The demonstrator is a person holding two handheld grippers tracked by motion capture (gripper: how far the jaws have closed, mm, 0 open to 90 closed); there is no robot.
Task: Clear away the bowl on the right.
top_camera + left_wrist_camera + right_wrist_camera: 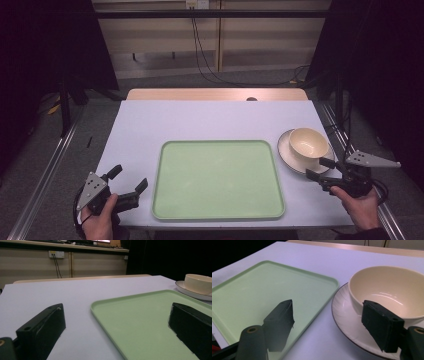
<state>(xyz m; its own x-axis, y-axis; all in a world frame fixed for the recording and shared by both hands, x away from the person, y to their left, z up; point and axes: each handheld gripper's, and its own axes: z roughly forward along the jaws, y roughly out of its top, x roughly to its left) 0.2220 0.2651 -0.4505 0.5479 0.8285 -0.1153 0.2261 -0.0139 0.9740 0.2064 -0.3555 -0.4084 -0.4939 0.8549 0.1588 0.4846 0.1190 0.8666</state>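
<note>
The right gripper (316,169) is hovering at the near edge of the round white saucer-like plate with the thin dark rim (289,152), which is lying just to the right of the flat pale-green plastic tray (218,212); the cream ceramic bowl (308,141) is sitting on that plate. Its jaws are standing released, with nothing pressed between them: in the right gripper view one jaw is hanging over the plate's near rim by the bowl's wall and the other over the bare table beside the tray's right edge. The step in hand seems to be taking hold of the crockery to bring it onto the tray. To do that well, the jaws should be straddling the rim squarely, pinching firmly and lifting level, since a tilt could be sliding the bowl off the plate. The left gripper (129,181) is resting off the tray's left edge, jaws apart, gripping nothing.
</note>
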